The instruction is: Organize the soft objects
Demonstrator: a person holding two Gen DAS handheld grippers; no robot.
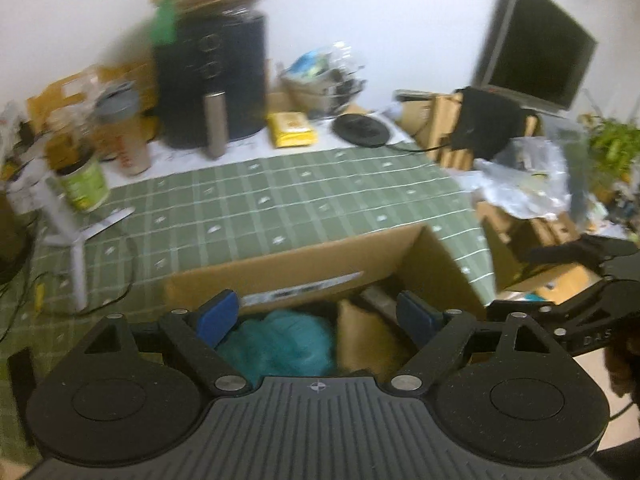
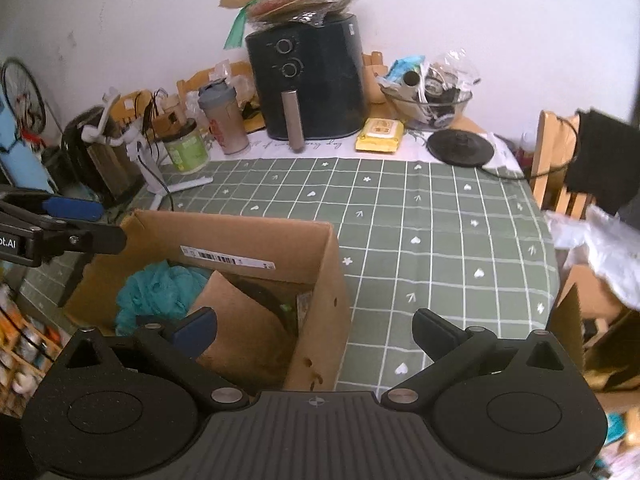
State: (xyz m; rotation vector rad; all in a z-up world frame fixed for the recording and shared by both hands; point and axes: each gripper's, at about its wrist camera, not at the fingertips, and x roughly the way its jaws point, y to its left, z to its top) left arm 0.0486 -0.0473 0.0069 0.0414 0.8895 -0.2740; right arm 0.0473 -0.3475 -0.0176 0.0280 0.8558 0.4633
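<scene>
Left tongs [image 1: 318, 316] wide (empty) | teal cloth [image 1: 280, 340] below, in box [image 1: 280, 268] | right tongs [image 2: 316, 332] wide

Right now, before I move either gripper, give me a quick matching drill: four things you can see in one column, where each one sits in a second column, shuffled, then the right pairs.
Things:
1. teal cloth
2. yellow packet
3. air fryer
4. cardboard box

Places:
A. on the green checked tablecloth, near edge
B. inside the box, left part
C. at the back by the wall, bags stacked on top
D. flat on the white strip to the right of the fryer

Pairs: 1-B, 2-D, 3-C, 4-A
</scene>
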